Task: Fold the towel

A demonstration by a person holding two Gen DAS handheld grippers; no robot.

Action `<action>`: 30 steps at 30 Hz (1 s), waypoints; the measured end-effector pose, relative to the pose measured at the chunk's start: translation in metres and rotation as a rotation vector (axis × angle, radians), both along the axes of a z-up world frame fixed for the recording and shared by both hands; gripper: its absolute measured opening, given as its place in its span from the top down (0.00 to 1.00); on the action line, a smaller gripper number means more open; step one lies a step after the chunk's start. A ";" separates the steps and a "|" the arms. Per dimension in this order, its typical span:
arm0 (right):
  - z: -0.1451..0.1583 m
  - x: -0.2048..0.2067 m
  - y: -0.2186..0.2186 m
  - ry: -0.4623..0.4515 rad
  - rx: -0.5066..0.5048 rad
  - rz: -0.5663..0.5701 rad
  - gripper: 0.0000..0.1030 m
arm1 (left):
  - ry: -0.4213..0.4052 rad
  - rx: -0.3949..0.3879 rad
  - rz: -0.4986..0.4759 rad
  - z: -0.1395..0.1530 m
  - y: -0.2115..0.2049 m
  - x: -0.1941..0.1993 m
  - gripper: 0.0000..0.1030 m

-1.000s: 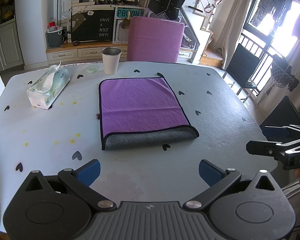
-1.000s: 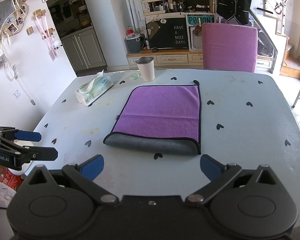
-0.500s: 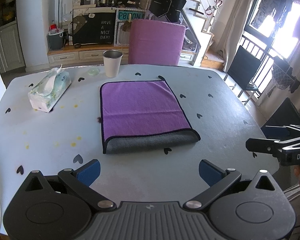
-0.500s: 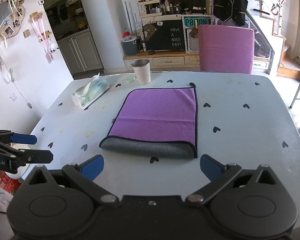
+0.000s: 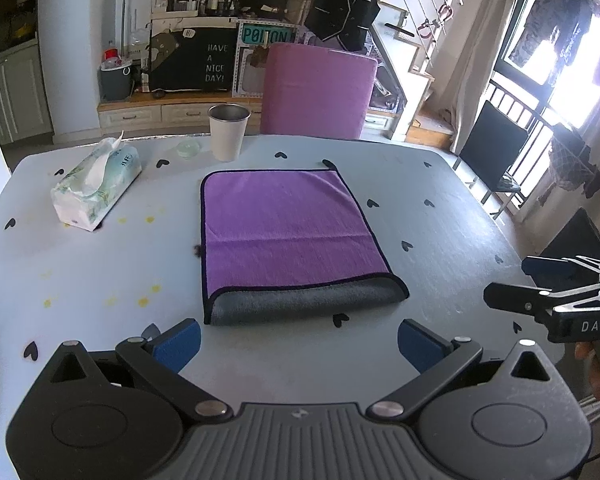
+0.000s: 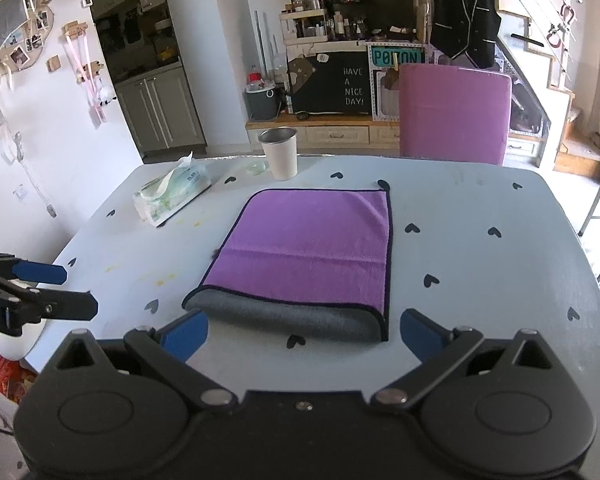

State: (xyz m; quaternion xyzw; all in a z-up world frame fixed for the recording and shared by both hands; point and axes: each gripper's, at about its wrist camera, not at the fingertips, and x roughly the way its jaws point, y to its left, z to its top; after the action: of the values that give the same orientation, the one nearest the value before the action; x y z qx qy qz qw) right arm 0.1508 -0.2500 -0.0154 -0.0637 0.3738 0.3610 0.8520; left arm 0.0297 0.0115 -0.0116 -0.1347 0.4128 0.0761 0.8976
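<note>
A purple towel with a dark hem lies folded flat in the middle of the pale blue table; its grey underside shows along the near fold. It also shows in the right wrist view. My left gripper is open and empty, just short of the towel's near edge. My right gripper is open and empty, also just short of the near edge. Each gripper shows in the other's view, the right gripper at the right edge and the left gripper at the left edge.
A tissue pack, a metal-rimmed cup and a small clear lid stand at the table's far left. A purple chair stands behind the table. A black chair is off to the right.
Both grippers have moved forward toward the towel, which now sits nearer in both views. The towel has not moved and both grippers stay open.
</note>
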 end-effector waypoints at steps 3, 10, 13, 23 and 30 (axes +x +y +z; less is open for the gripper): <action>-0.004 0.008 0.002 -0.007 0.012 -0.014 0.01 | 0.000 0.020 0.010 -0.005 0.004 0.008 0.00; -0.017 0.029 0.012 -0.029 -0.012 -0.028 0.01 | 0.007 0.031 0.051 -0.018 0.020 0.031 0.00; -0.027 0.039 0.019 -0.029 -0.028 -0.013 0.01 | 0.007 0.037 0.064 -0.025 0.025 0.041 0.00; -0.054 0.069 0.031 0.025 -0.006 0.007 0.01 | 0.029 0.036 0.079 -0.052 0.038 0.074 0.00; -0.075 0.098 0.031 0.056 0.037 -0.063 0.00 | 0.049 -0.033 0.051 -0.072 0.048 0.093 0.00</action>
State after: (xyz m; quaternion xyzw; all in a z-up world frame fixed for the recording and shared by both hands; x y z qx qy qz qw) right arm 0.2492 -0.2189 -0.0903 -0.0261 0.3924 0.3424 0.8533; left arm 0.1224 0.0592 -0.0841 -0.1581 0.4324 0.0954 0.8826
